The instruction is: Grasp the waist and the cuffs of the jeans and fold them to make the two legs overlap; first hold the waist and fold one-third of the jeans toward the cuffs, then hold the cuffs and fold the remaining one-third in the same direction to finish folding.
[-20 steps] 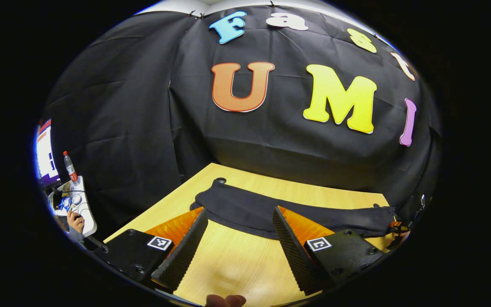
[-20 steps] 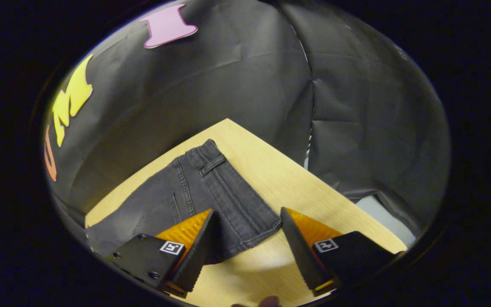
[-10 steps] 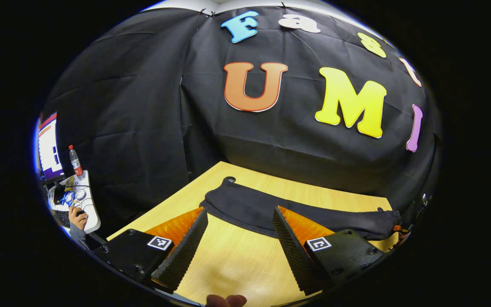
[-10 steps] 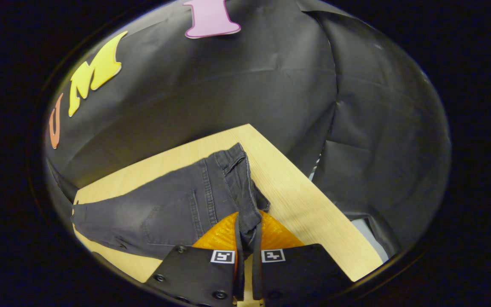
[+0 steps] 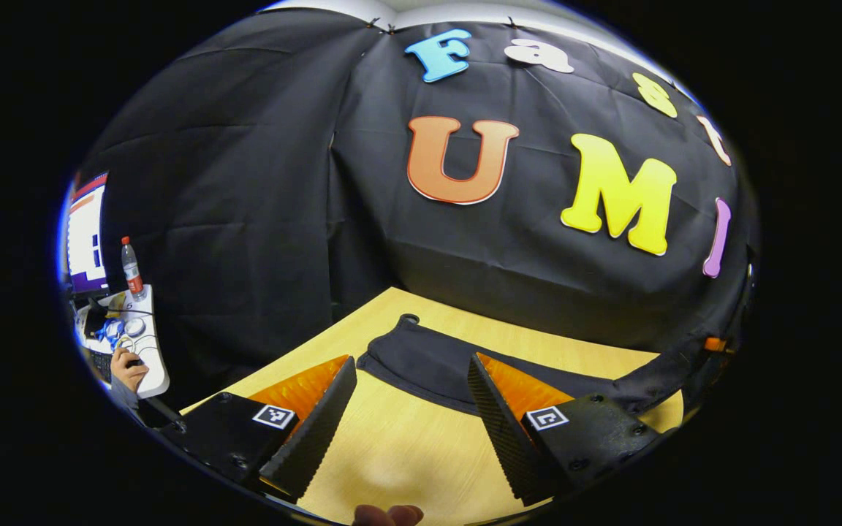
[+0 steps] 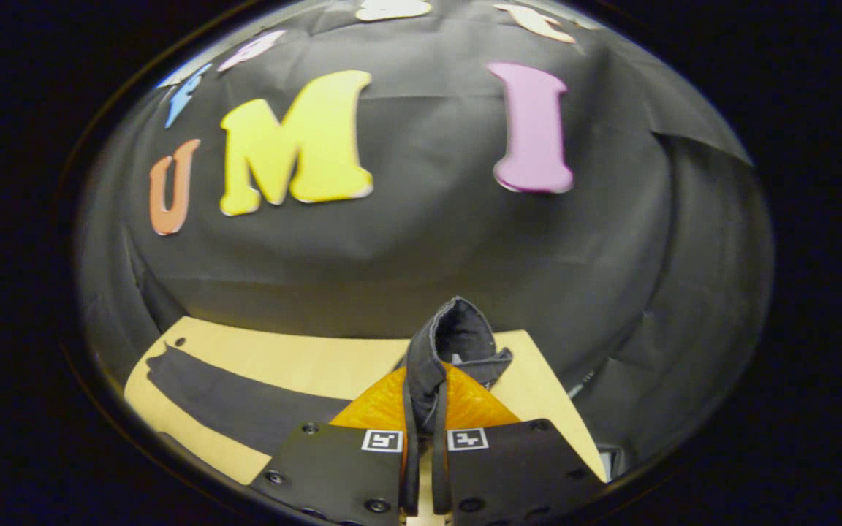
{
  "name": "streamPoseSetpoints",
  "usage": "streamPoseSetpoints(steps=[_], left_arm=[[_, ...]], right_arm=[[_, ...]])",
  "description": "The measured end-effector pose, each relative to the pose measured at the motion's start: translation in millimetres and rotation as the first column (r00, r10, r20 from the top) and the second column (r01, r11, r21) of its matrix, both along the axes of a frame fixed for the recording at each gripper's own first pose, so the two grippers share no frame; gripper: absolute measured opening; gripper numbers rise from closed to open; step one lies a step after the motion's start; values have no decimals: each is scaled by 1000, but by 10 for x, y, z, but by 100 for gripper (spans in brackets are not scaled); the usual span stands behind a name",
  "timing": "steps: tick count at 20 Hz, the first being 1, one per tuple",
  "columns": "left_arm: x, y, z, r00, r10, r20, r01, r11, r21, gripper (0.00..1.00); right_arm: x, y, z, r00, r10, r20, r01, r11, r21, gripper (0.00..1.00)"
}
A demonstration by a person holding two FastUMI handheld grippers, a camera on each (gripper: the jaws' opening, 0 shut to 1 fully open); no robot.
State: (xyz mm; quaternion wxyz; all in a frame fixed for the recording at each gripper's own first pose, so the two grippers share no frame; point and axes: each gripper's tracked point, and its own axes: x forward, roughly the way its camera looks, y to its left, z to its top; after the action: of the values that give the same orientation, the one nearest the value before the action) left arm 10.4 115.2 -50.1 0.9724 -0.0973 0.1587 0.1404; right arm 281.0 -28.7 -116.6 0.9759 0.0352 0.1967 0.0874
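Black cloth is walling the booth on every side, and a pale wooden table (image 5: pixel 406 453) is carrying the dark jeans (image 5: pixel 435 358), which are lying stretched along its far half. Your right gripper (image 6: pixel 425 409) is pinching the waist end of the jeans (image 6: pixel 450 343), both fingers pressed together on a bunched fold of denim that is standing up above the fingertips, while the legs (image 6: pixel 245 402) are trailing away flat across the table toward the left of the right gripper view. Your left gripper (image 5: pixel 410 394) is hanging spread wide over bare wood, just short of the near edge of the jeans, gripping nothing. You are judged to be in the opening step, with the waist secured and the cuff end (image 5: pixel 406 329) not yet taken. Next you are needing to bring the left fingers onto the cuffs and close them, so both ends can travel together and lay one leg over the other. At the left edge of the left gripper view, a side desk (image 5: pixel 147 358) is holding a bottle (image 5: pixel 131 267), and a hand (image 5: pixel 129 367) is resting there beside a lit monitor (image 5: pixel 88 234).
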Motion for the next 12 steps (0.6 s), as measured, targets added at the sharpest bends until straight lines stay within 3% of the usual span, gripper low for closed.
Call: streamPoseSetpoints(steps=[2,4,8,10,12], left_arm=[[-23,206,-57,1000,20,1,-20,1000,7,99],[-60,421,-56,999,37,4,-37,999,22,99],[-143,823,-56,997,75,8,-75,997,26,99],[-183,1006,-83,995,103,10,-103,995,3,99],[-184,1149,-138,992,130,1,-130,991,-7,99]], right_arm=[[-189,541,329,996,85,10,-85,996,7,7],[-253,1319,296,988,153,20,-153,988,-7,7],[-406,2614,-308,948,314,-48,-317,946,-75,8],[-454,3027,-701,936,331,-121,-342,935,-90,4],[-444,3326,-1132,932,311,-189,-333,938,-98,8]])
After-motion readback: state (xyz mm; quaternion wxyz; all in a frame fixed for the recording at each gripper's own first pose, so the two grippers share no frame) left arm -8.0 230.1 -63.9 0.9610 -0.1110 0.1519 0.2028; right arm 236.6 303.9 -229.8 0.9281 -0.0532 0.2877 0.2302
